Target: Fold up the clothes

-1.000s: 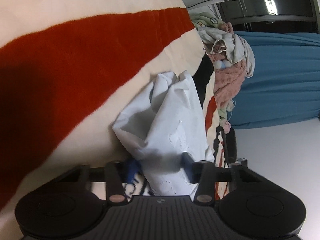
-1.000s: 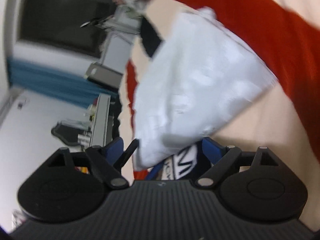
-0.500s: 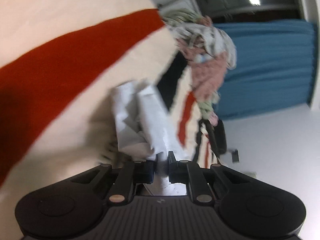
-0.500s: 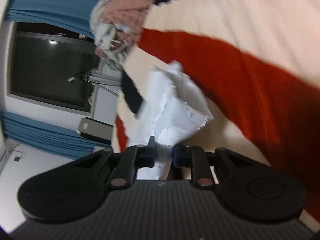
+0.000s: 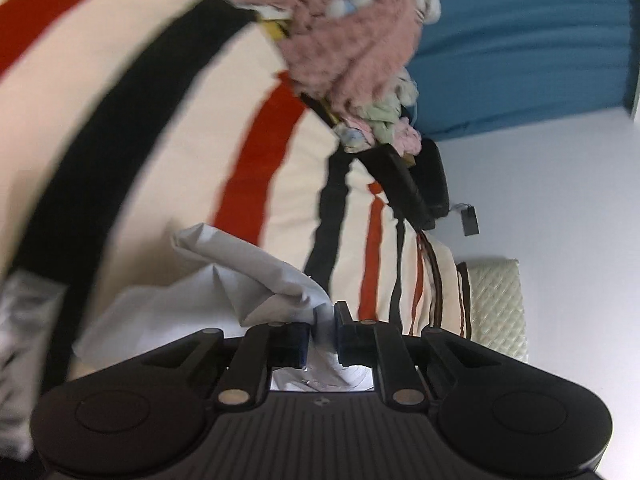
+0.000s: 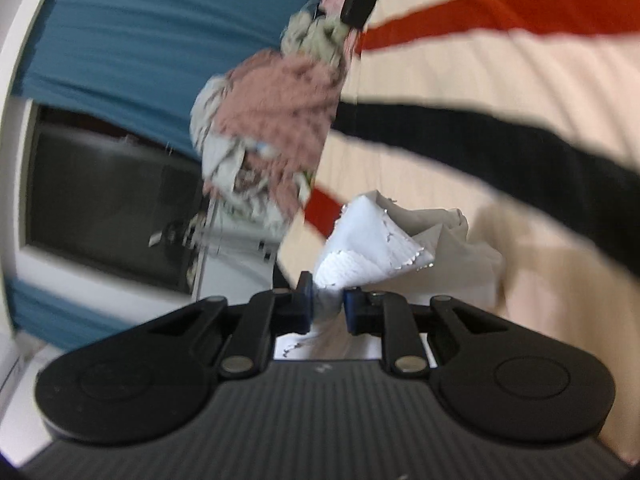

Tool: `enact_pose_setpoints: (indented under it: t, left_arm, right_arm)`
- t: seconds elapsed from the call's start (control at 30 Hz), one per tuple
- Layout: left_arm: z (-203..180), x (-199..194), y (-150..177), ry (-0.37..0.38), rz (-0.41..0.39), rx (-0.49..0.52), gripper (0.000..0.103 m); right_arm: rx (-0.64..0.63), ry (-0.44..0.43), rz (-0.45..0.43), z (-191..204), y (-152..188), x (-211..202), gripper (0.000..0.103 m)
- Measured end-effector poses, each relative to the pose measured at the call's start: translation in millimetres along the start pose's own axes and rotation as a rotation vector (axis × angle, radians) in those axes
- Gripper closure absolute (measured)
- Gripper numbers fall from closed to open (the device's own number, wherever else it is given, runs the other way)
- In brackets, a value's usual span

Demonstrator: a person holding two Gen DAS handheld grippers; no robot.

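The left claw (image 5: 323, 322) is gripping a bunched fold of the white garment (image 5: 248, 276); its two fingers are drawn nearly together with only the cloth between them. The right claw (image 6: 327, 304) is gripping another bunched part of the same white garment (image 6: 372, 240) in the same manner, fingers almost closed on the fabric.

The white garment is lying crumpled on the striped blanket (image 5: 168, 184), which is carrying cream, red and black bands. In the left wrist view the garment is spreading from the claw toward the lower left, with one rolled fold rising above the rest. In the right wrist view a scalloped edge of the garment is showing just above the fingers.

A pile of clothes (image 5: 352, 48), mostly pink with some pale green and white pieces, is sitting at the far edge of the blanket, well apart from the white garment. The same pile of clothes (image 6: 276, 120) is appearing blurred in the right wrist view. A blue curtain (image 5: 520, 40) is hanging behind the pile. A dark screen (image 6: 108, 208) is showing beside the curtain in the right wrist view.
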State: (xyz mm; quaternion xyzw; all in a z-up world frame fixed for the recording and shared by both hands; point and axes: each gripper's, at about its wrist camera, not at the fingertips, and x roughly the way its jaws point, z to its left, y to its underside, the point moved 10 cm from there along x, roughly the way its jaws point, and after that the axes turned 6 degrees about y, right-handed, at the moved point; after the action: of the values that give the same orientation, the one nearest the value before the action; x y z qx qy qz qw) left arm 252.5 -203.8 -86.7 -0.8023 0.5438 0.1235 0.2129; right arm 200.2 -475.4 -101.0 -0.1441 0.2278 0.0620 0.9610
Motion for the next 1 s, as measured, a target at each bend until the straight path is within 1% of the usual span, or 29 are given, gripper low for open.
enact_pose_setpoints:
  t: [0.1, 0.17, 0.2, 0.23, 0.3, 0.33, 0.37, 0.4, 0.47, 0.53, 0.57, 0.6, 0.67, 0.73, 0.8, 0.87, 0.93, 1.0]
  left_arm:
    - [-48.7, 54.7, -25.1, 0.068, -0.008, 0.069, 0.089]
    - [-79.5, 86.2, -38.5, 0.132, -0.024, 0.108, 0.089]
    - [-91.8, 100.3, -42.1, 0.148, -0.029, 0.127, 0.089]
    - [-103.8, 114.2, -45.5, 0.163, -0.033, 0.146, 0.089]
    - [-115.1, 145.2, -50.0, 0.143, -0.057, 0.247, 0.089]
    - [-109.6, 161.5, -48.7, 0.121, -0.062, 0.284, 0.089]
    - [-103.4, 177.8, -47.1, 0.098, -0.066, 0.319, 0.089]
    - [-87.0, 195.7, -41.9, 0.067, -0.056, 0.337, 0.089]
    - [-43.5, 220.7, -24.5, -0.004, -0.005, 0.365, 0.089]
    - [0.6, 239.8, -5.4, -0.076, 0.051, 0.401, 0.089]
    - [19.0, 242.6, 4.8, -0.114, 0.074, 0.442, 0.089]
    - [37.2, 245.0, 14.9, -0.153, 0.097, 0.484, 0.088]
    - [50.2, 242.6, 30.2, -0.185, 0.114, 0.586, 0.082]
    - [49.6, 234.3, 37.3, -0.194, 0.112, 0.676, 0.077]
    - [43.0, 224.3, 39.7, -0.222, 0.102, 0.717, 0.076]
    - [37.0, 206.9, 39.4, -0.235, 0.093, 0.736, 0.076]
    - [24.6, 191.7, 41.7, -0.252, 0.081, 0.763, 0.076]
    - [6.3, 159.0, 52.8, -0.248, 0.063, 0.787, 0.076]
  right_arm:
    - [-0.052, 0.000, -0.091, 25.7, -59.1, 20.4, 0.084]
    - [-0.105, -0.028, -0.167, 45.0, -95.6, 26.6, 0.084]
    - [-0.130, -0.040, -0.205, 52.5, -111.7, 29.0, 0.084]
    - [-0.153, -0.054, -0.240, 57.5, -124.8, 31.9, 0.084]
    - [-0.209, -0.056, -0.286, 57.6, -143.6, 41.4, 0.084]
    - [-0.232, -0.049, -0.293, 52.3, -148.6, 49.8, 0.084]
    - [-0.241, -0.025, -0.286, 36.1, -148.9, 61.1, 0.084]
    - [-0.249, 0.000, -0.276, 18.4, -148.6, 72.8, 0.084]
    - [-0.259, 0.058, -0.248, -18.0, -144.4, 100.1, 0.084]
    - [-0.233, 0.143, -0.173, -69.9, -125.6, 122.8, 0.084]
    - [-0.218, 0.185, -0.134, -96.2, -115.8, 133.3, 0.084]
    - [-0.228, 0.208, -0.114, -113.9, -105.4, 136.5, 0.084]
    - [-0.245, 0.236, -0.088, -138.9, -88.7, 138.2, 0.084]
    - [-0.251, 0.246, -0.073, -153.9, -77.0, 136.6, 0.083]
    - [-0.222, 0.267, -0.047, -158.1, -73.3, 132.2, 0.082]
    - [-0.212, 0.318, -0.019, -150.3, -72.2, 124.6, 0.082]
    - [-0.251, 0.376, 0.008, -137.9, -66.9, 110.5, 0.082]
    - [-0.317, 0.377, 0.007, -115.5, -56.6, 88.8, 0.081]
